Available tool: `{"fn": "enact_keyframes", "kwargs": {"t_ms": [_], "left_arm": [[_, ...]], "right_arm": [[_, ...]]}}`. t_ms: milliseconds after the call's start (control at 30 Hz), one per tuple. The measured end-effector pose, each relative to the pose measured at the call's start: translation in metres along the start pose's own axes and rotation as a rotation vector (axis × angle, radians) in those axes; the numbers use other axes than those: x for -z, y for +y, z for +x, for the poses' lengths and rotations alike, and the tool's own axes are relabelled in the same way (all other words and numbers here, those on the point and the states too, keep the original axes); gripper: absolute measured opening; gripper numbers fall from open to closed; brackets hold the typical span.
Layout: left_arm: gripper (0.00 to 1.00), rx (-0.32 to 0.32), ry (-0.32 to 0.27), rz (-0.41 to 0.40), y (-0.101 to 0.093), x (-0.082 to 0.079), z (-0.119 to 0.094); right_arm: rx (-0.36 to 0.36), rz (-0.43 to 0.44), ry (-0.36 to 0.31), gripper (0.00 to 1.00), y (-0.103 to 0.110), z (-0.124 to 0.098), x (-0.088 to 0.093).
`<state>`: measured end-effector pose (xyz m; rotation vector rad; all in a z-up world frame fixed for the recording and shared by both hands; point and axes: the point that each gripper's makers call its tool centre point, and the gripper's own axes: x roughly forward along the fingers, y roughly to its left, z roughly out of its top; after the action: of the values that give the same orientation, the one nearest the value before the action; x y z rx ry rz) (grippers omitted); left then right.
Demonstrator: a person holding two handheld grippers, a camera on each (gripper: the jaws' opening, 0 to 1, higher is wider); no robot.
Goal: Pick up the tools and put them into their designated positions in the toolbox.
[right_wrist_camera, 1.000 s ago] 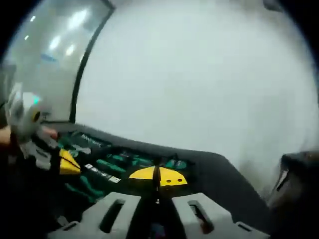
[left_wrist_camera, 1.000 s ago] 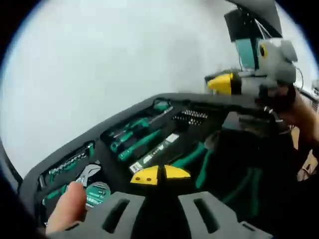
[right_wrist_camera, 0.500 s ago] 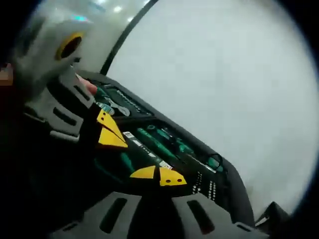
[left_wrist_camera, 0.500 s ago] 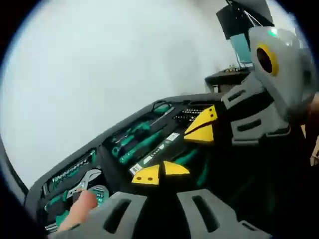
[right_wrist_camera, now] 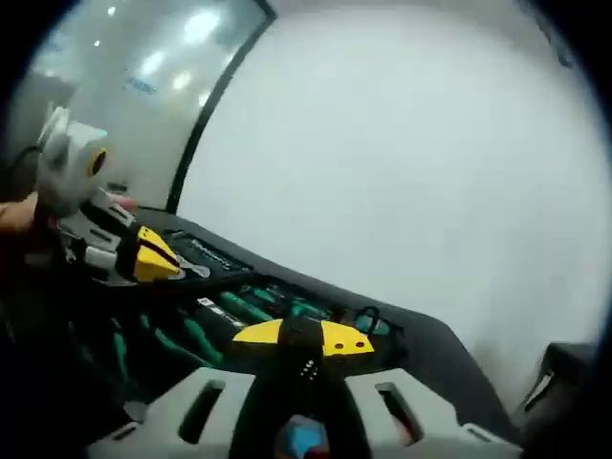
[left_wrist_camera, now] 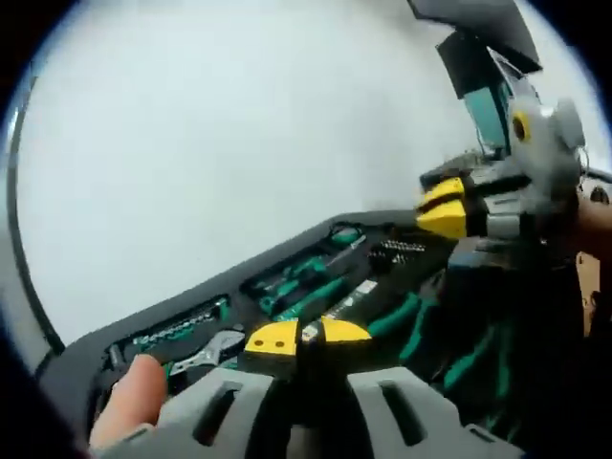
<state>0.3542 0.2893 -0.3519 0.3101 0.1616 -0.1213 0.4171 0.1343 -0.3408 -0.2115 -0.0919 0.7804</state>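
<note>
left gripper (left_wrist_camera: pixel 299 335) tips together, nothing held | right gripper (right_wrist_camera: pixel 303 338) clamped on small dark piece, id unclear | toolbox (right_wrist_camera: pixel 421 330) directly ahead of both, green screwdrivers (left_wrist_camera: pixel 304 277) running away from left gripper

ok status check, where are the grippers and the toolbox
Left gripper shut, empty, over toolbox. Right gripper shut on small dark piece, above tool tray. Wrench seated. Fingertip beside left jaws.
</note>
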Motion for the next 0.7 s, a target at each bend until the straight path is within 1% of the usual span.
{"fn": "enact_keyframes", "kwargs": {"t_ms": [33, 67, 100, 133, 167, 200, 233, 267, 300, 333, 367, 400, 433, 467, 500, 533, 567, 600, 700], "left_arm": [[0.04, -0.004, -0.019, 0.014, 0.005, -0.001, -0.001], [0.04, -0.001, -0.025, 0.011, 0.006, -0.001, -0.004], [0.05, 0.004, -0.032, 0.0, 0.004, -0.002, -0.01], [0.05, 0.003, -0.038, -0.005, 0.006, -0.001, -0.014], [0.05, -0.002, -0.047, -0.01, 0.01, -0.002, -0.018], [0.05, -0.004, -0.066, -0.032, 0.014, -0.003, -0.022], [0.06, 0.002, -0.077, -0.055, 0.017, -0.003, -0.027], [0.08, 0.034, -0.102, -0.09, 0.018, -0.006, -0.036], [0.09, 0.055, -0.134, -0.12, 0.02, -0.01, -0.045], [0.09, 0.06, -0.164, -0.155, 0.027, -0.012, -0.052], [0.1, 0.057, -0.166, -0.159, 0.036, -0.009, -0.06], [0.1, 0.052, -0.157, -0.154, 0.046, -0.005, -0.067], [0.1, 0.051, -0.156, -0.155, 0.055, -0.002, -0.075], [0.11, 0.045, -0.16, -0.158, 0.065, 0.001, -0.084], [0.11, 0.029, -0.179, -0.184, 0.077, 0.002, -0.094], [0.12, 0.019, -0.191, -0.2, 0.089, 0.003, -0.103], [0.13, 0.006, -0.212, -0.224, 0.101, 0.003, -0.113], [0.14, -0.004, -0.227, -0.236, 0.108, 0.003, -0.12], [0.16, -0.02, -0.287, -0.287, 0.136, 0.004, -0.145]], "right_arm": [[-0.009, -0.023, -0.019, 0.11, 0.002, -0.003, -0.004], [-0.014, -0.046, -0.056, 0.11, 0.004, -0.005, -0.011], [-0.03, -0.057, -0.085, 0.11, 0.012, -0.008, -0.018], [-0.045, -0.025, -0.109, 0.11, 0.017, -0.011, -0.02], [-0.042, -0.019, -0.107, 0.11, 0.017, -0.015, -0.018], [-0.036, -0.053, -0.11, 0.11, 0.017, -0.019, -0.017], [-0.031, -0.073, -0.132, 0.11, 0.016, -0.022, -0.019], [-0.033, -0.081, -0.163, 0.11, 0.017, -0.022, -0.02], [-0.036, -0.077, -0.174, 0.11, 0.019, -0.026, -0.018], [-0.035, -0.082, -0.184, 0.1, 0.023, -0.032, -0.017], [-0.062, -0.079, -0.187, 0.11, 0.029, -0.034, -0.017], [-0.106, -0.096, -0.192, 0.11, 0.038, -0.036, -0.019], [-0.116, -0.087, -0.209, 0.11, 0.041, -0.039, -0.02], [-0.124, -0.092, -0.21, 0.11, 0.043, -0.039, -0.019], [-0.136, -0.108, -0.208, 0.11, 0.046, -0.04, -0.019], [-0.153, -0.1, -0.214, 0.11, 0.048, -0.041, -0.02], [-0.173, -0.071, -0.225, 0.11, 0.05, -0.041, -0.022], [-0.182, -0.056, -0.229, 0.11, 0.048, -0.04, -0.023], [-0.18, -0.02, -0.233, 0.11, 0.041, -0.04, -0.023]]}}
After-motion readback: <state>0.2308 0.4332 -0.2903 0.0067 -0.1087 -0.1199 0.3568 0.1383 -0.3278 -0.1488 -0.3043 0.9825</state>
